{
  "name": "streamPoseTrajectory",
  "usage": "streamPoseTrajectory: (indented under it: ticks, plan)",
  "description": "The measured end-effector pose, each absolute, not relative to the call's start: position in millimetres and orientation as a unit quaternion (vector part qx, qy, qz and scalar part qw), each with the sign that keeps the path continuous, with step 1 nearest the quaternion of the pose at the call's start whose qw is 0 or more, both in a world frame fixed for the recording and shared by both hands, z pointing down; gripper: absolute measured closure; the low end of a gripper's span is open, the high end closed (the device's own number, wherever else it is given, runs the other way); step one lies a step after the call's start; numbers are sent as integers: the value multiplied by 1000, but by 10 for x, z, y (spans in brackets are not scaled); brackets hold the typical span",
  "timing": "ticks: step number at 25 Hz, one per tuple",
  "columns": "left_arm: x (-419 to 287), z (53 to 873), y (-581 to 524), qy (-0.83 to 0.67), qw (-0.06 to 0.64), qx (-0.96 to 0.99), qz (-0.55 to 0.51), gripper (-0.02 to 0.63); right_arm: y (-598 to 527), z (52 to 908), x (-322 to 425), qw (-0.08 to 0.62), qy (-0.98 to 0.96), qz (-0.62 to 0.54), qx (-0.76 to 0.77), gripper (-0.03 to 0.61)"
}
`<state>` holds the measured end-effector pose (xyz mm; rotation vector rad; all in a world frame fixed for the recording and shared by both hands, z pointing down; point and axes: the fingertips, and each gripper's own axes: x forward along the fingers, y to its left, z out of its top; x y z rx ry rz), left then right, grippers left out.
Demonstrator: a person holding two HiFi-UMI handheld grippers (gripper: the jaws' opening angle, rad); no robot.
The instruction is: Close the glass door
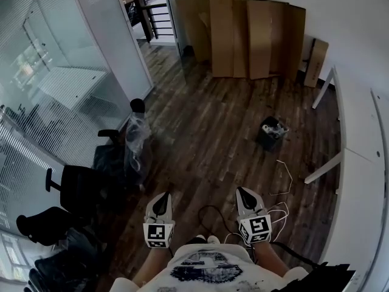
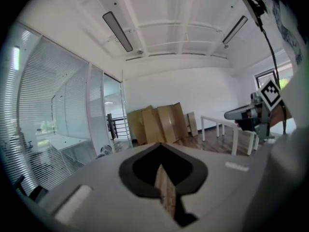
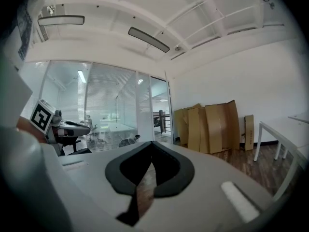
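Note:
The glass door (image 1: 174,18) stands open at the far left of the room, next to the frosted glass wall (image 1: 112,35), with a stair railing behind the doorway. The door's edge shows as a thin upright line in the left gripper view (image 2: 122,105) and in the right gripper view (image 3: 166,110). My left gripper (image 1: 161,201) and right gripper (image 1: 244,193) are held low in front of my body, side by side, far from the door. Both point across the wooden floor towards the back wall. The left gripper (image 2: 161,146) is shut and holds nothing. The right gripper (image 3: 151,144) is shut too, also with nothing in it.
Flat cardboard sheets (image 1: 255,35) lean on the back wall. A small black bin (image 1: 271,132) stands on the floor ahead to the right. White tables (image 1: 358,132) line the right side. Office chairs (image 1: 79,187) and a plastic-wrapped chair (image 1: 137,139) crowd the left. Cables (image 1: 282,181) lie near my feet.

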<state>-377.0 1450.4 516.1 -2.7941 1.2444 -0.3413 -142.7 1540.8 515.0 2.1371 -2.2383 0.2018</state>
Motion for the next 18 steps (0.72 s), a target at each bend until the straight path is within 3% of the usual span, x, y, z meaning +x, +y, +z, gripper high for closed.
streamPoseTrajectory:
  ticks: [18]
  plan:
    - [-3357,4962,13917,383,61,-917,-91,612,14949,5072,-1085,16,-707,57,705,571]
